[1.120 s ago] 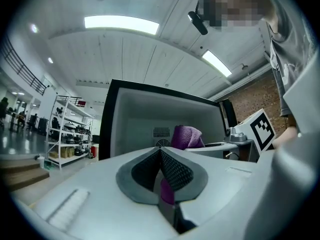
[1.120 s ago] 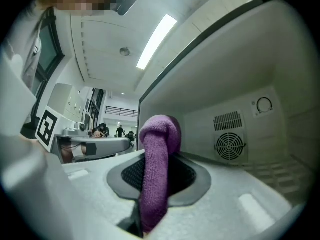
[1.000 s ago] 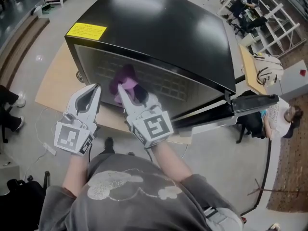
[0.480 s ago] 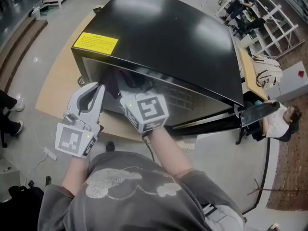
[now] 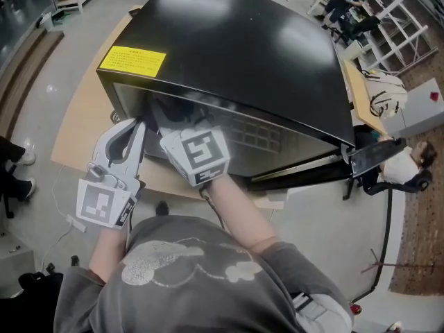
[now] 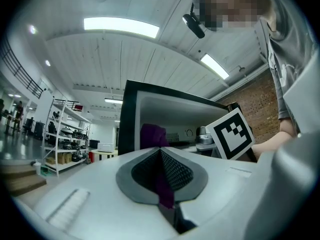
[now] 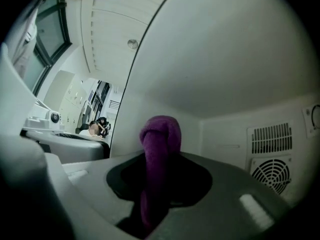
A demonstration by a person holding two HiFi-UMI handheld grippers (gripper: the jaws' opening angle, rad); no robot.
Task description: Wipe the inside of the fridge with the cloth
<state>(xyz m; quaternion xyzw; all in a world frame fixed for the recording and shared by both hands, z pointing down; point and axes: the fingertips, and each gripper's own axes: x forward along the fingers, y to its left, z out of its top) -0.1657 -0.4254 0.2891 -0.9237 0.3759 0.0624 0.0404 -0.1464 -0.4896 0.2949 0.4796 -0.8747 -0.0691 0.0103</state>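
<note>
Purple cloth was clamped in the right tool inside the black fridge.
The cloth was pinched between the right tool's jaws, within the white interior. The left tool was held with jaws together, empty, just outside the opening beside the right tool.

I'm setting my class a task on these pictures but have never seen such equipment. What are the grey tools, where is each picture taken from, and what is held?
There is no robot: a person holds a two-jawed gripper in each hand. The head view looks down from the person's head onto a black fridge standing on a wooden board. The other two views come from cameras riding on the grippers. The right gripper is inside the fridge, shut on a purple cloth, with white walls and a fan grille behind. The left gripper is outside the opening, jaws together.
</note>
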